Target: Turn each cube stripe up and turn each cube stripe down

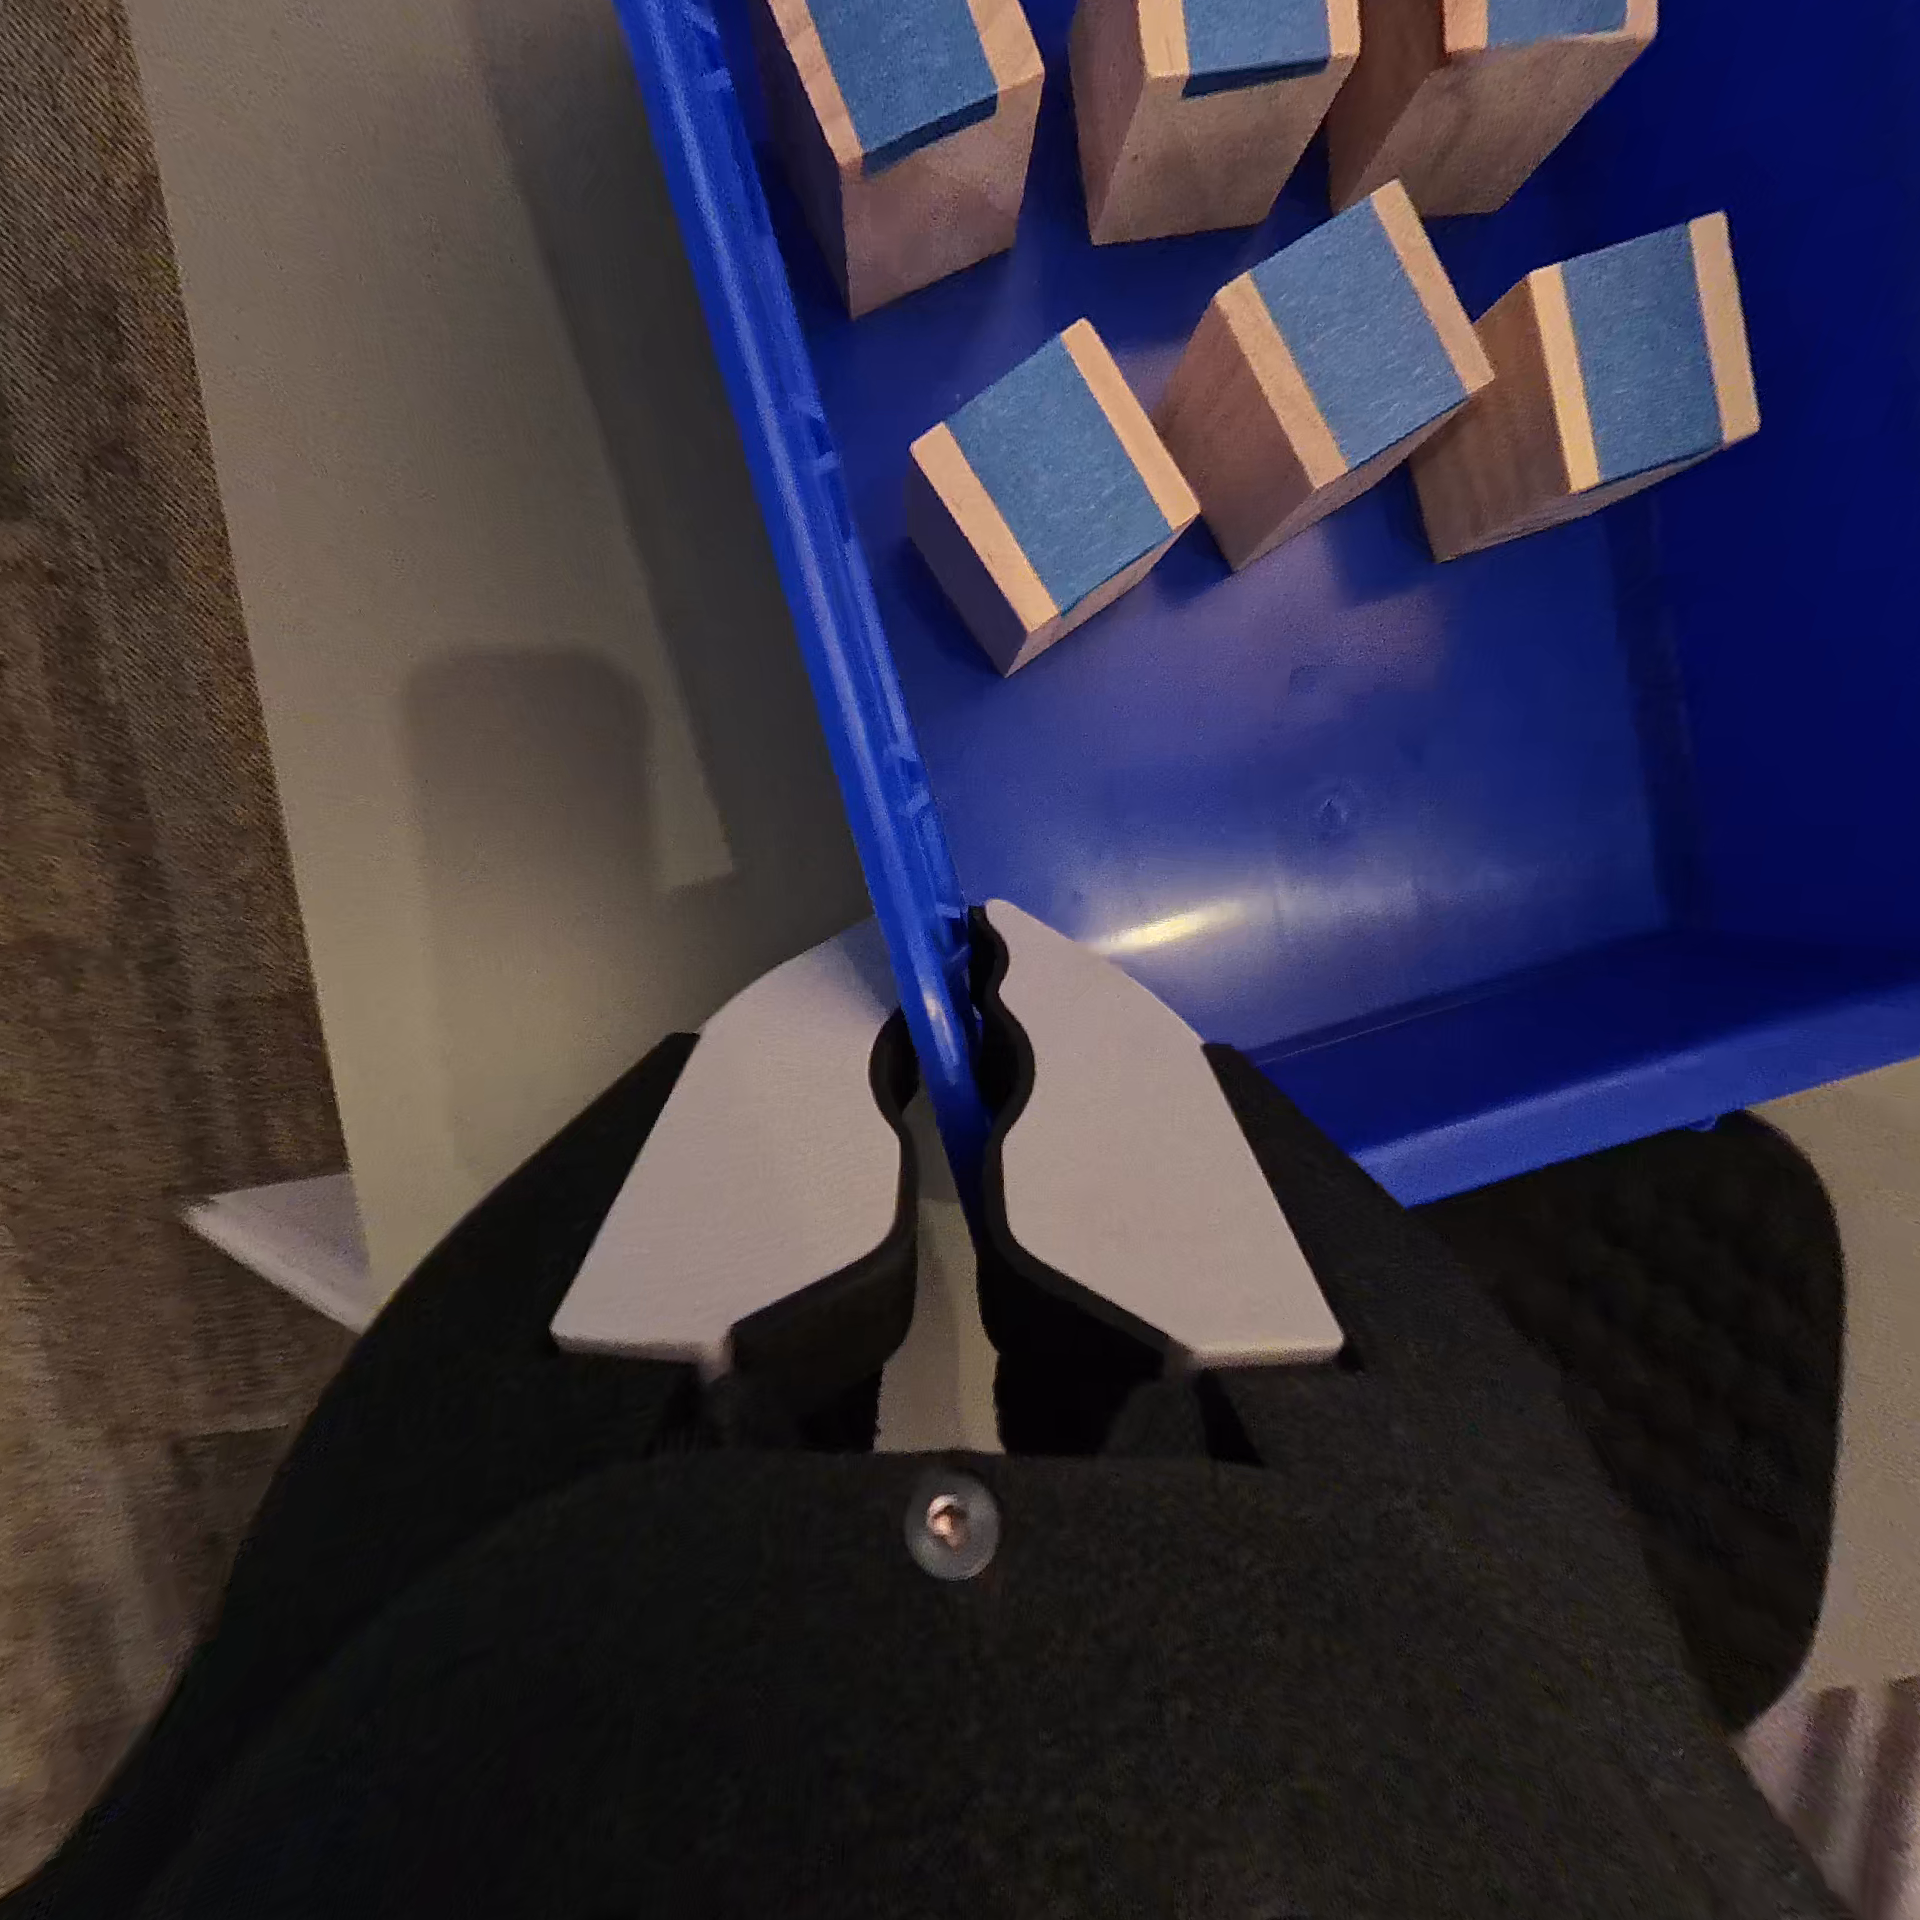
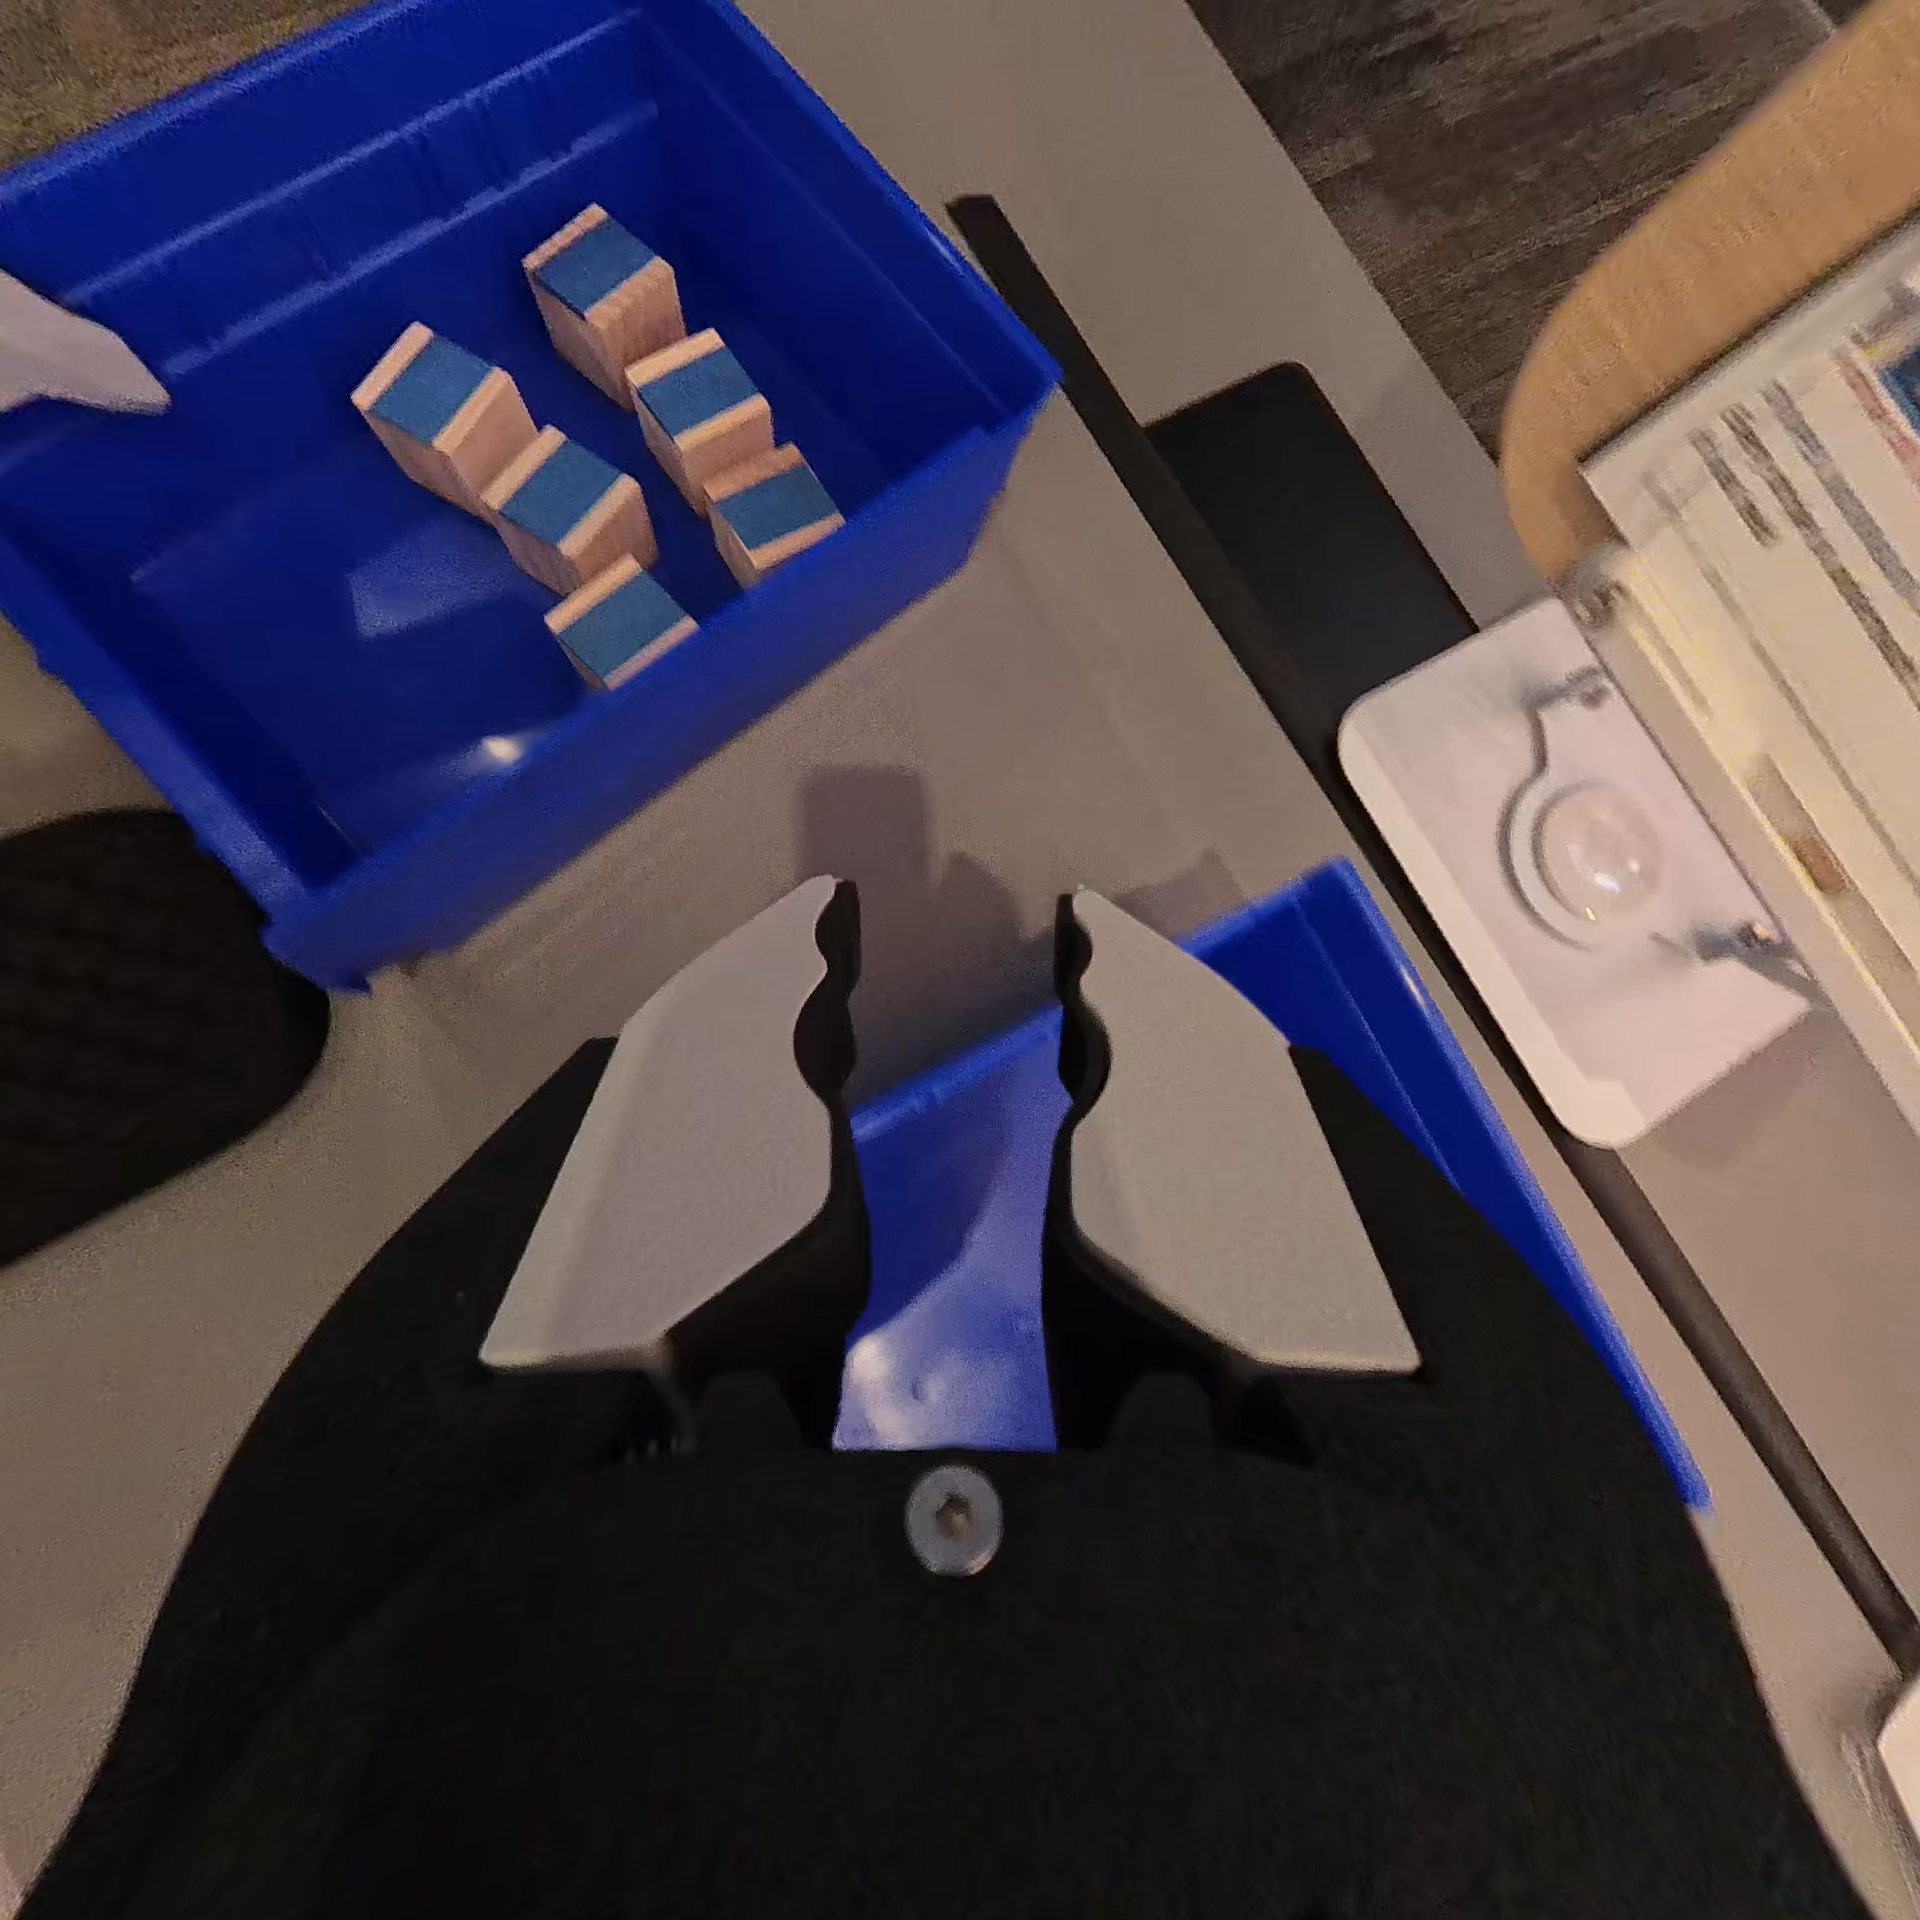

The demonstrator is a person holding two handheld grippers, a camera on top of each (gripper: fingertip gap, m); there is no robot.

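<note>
Several wooden cubes (image 1: 1055,488) with a blue stripe on the top face stand in a blue bin (image 1: 1351,790). My left gripper (image 1: 951,987) is shut on the bin's left wall (image 1: 831,499), one finger outside and one inside. In the right wrist view the same bin (image 2: 644,810) sits at the upper left with the cubes (image 2: 566,499) in two rows, all stripe up. My right gripper (image 2: 951,904) is open and empty over the table, above the corner of a second blue bin (image 2: 1299,997). A left gripper fingertip (image 2: 73,358) shows at the first bin's far left.
A black round pad (image 2: 125,1018) lies left of the bin. A white plate with a round lens (image 2: 1558,862), a stack of papers (image 2: 1787,582) and a wooden chair back (image 2: 1662,239) are at the right. A black strip (image 2: 1195,520) runs along the table.
</note>
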